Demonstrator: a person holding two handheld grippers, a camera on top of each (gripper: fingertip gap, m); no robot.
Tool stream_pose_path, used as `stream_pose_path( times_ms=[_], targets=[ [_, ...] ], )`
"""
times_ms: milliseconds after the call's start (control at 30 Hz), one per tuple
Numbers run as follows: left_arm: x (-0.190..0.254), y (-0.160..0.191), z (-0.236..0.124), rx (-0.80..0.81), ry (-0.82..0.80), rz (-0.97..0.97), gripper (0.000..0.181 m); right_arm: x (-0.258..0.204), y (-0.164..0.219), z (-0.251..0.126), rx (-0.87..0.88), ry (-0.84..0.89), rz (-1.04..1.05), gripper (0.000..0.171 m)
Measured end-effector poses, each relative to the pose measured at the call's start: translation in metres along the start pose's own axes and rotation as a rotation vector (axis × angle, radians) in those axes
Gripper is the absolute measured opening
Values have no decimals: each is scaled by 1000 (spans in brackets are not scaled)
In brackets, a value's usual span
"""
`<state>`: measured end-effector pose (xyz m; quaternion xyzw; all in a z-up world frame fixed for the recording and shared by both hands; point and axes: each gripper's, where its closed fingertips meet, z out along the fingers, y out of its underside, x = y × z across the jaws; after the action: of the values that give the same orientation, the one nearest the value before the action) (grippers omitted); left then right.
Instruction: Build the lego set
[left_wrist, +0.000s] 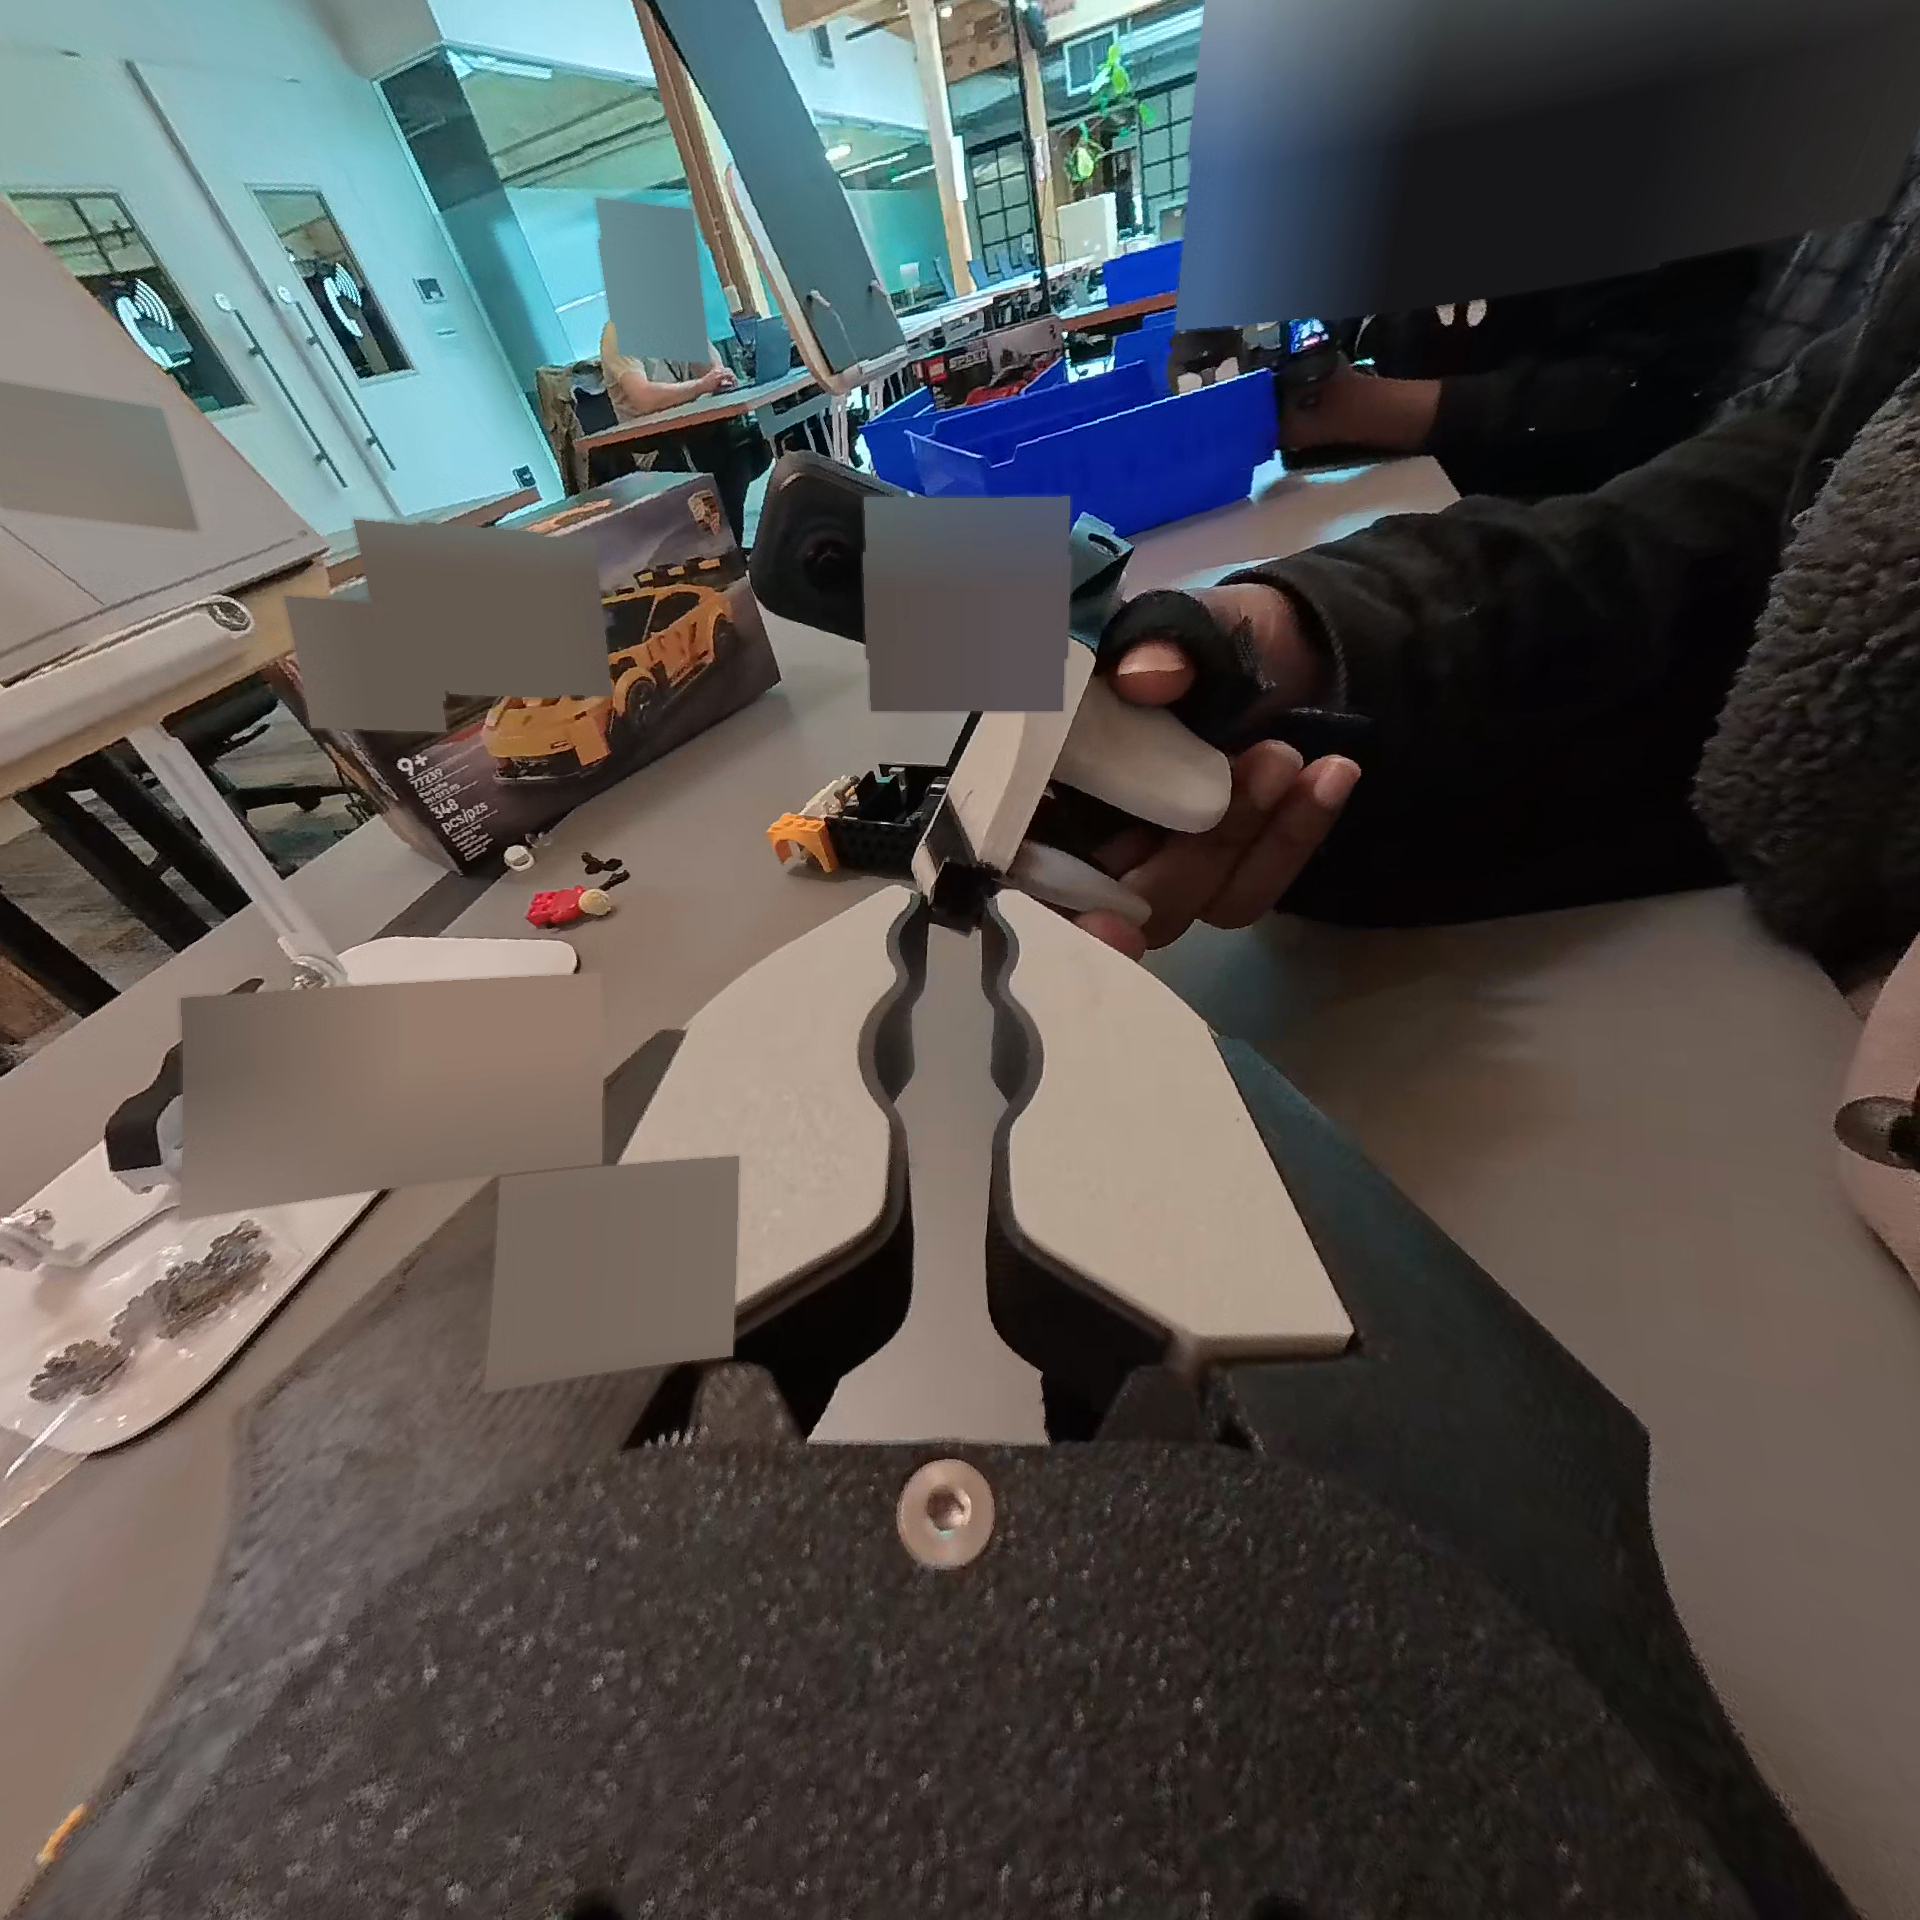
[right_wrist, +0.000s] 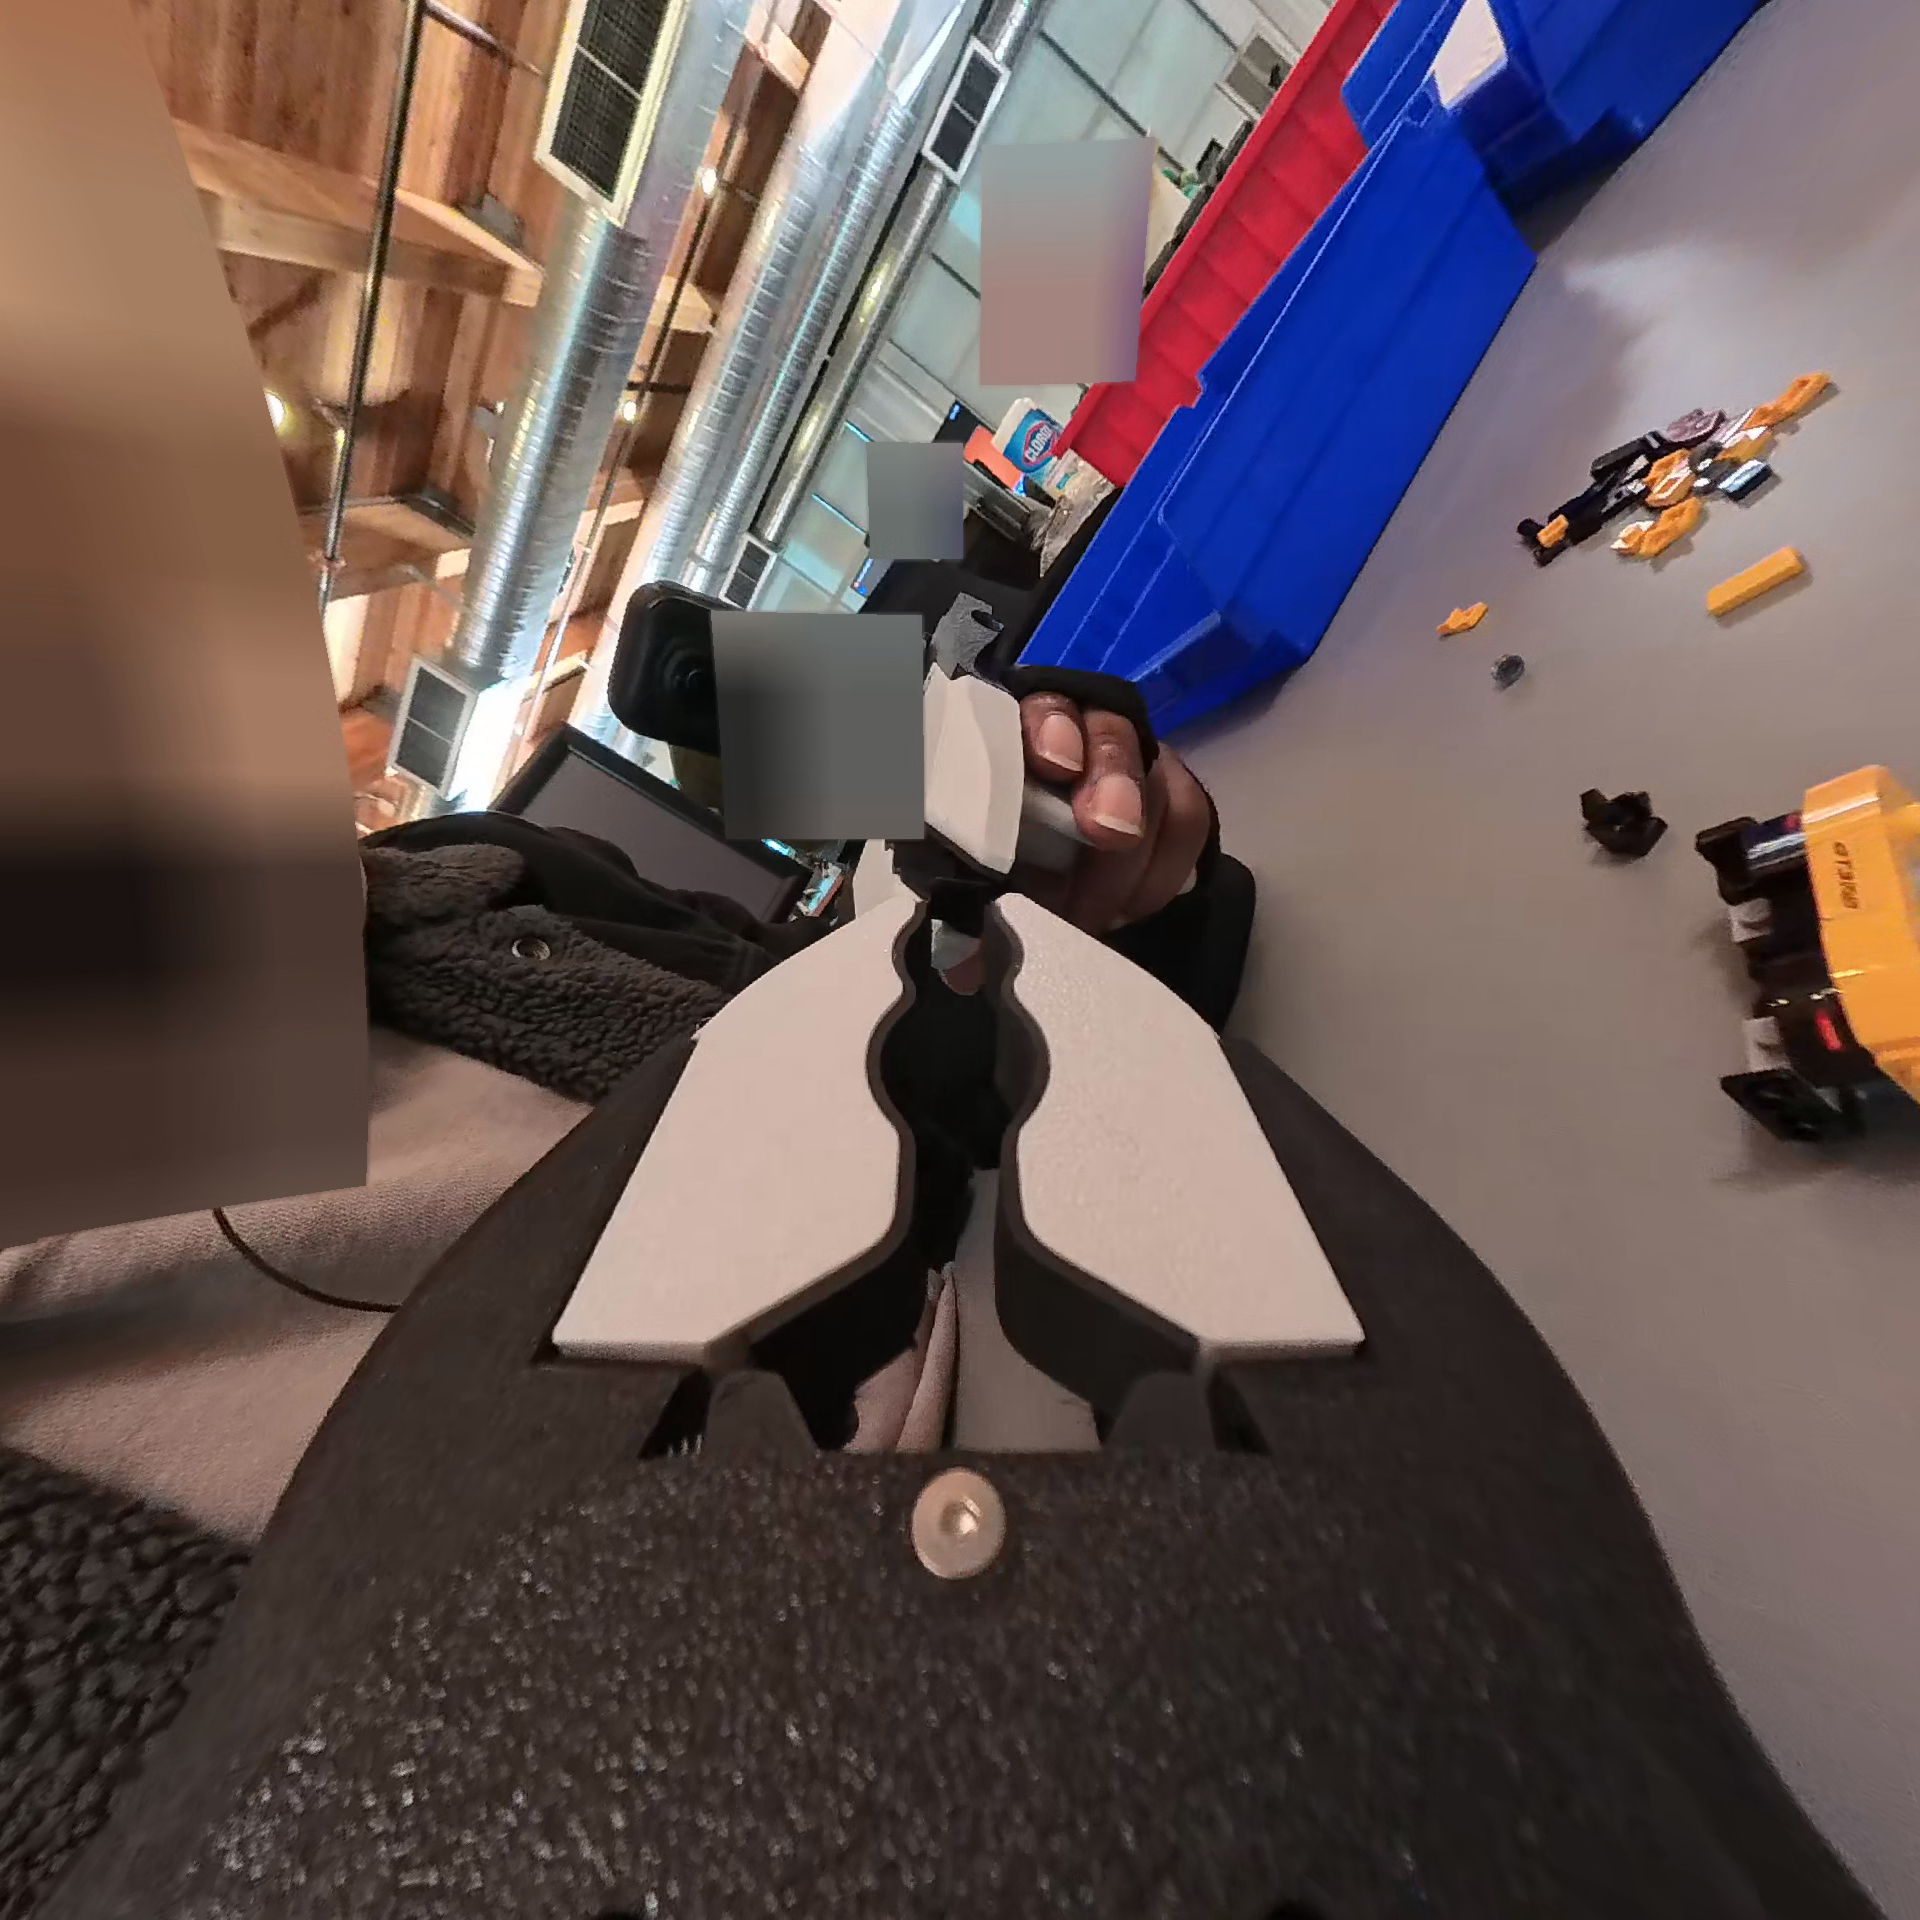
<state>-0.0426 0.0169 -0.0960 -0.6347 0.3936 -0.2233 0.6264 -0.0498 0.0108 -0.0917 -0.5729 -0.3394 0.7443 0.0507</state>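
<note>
Left hand-held gripper (left_wrist: 954, 912), lower centre of left wrist view: fingers nearly pressed together, tips pinching a small black piece (left_wrist: 958, 889) held up off the counter (left_wrist: 1455, 1039). Right hand-held gripper (right_wrist: 954, 920), centre of right wrist view: fingers also narrow, tips meeting the left one at that same spot. Can't tell if it grips the piece or only touches it, since something dark in the gap hides the contact.

Handling, as a judgement: the piece is tiny, light, rigid plastic with smooth faces. It won't crush, but it will likely twist or pop out if pinched off-centre. Take it on two flat opposite sides and leave the stud or clip end free for mating.

Just behind the tips in the left view is the partly built car (left_wrist: 878, 810), black with an orange arch, resting on the counter; it shows at the right edge of the right view (right_wrist: 1849, 935). It's bigger and stiff, but snapped-on parts may shed if squeezed, so hold the black base.

Left of centre: loose red and black bits (left_wrist: 561, 904). Lower left: clear parts bag (left_wrist: 156, 1299). More orange loose pieces (right_wrist: 1662, 488) sit upper right of the right view.

Farther back: set box (left_wrist: 582, 707), then blue bins (left_wrist: 1091, 457).
</note>
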Motion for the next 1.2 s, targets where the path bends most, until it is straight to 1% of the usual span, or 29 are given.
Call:
stream_pose_path(
  times_ms=[333,433,667,767,967,1200],
  targets=[
    [1,1,0,-1,0,8,9,0,-3,-2,14,-18,30,9],
    [3,0,-2,6,12,11,0,0,-7,-6,35,-23,40,9],
    [-1,2,-2,-1,-13,37,8,0,-4,-5,16,-23,46,9],
    [3,3,-1,-3,4,63,11,-1,-1,-4,-2,-35,57,9],
    [5,5,0,-21,4,92,9,0,2,-3,-14,-39,75,9],
    [-1,10,1,-53,-32,100,8,6,-1,-3,9,-4,74,9]
  ],
)
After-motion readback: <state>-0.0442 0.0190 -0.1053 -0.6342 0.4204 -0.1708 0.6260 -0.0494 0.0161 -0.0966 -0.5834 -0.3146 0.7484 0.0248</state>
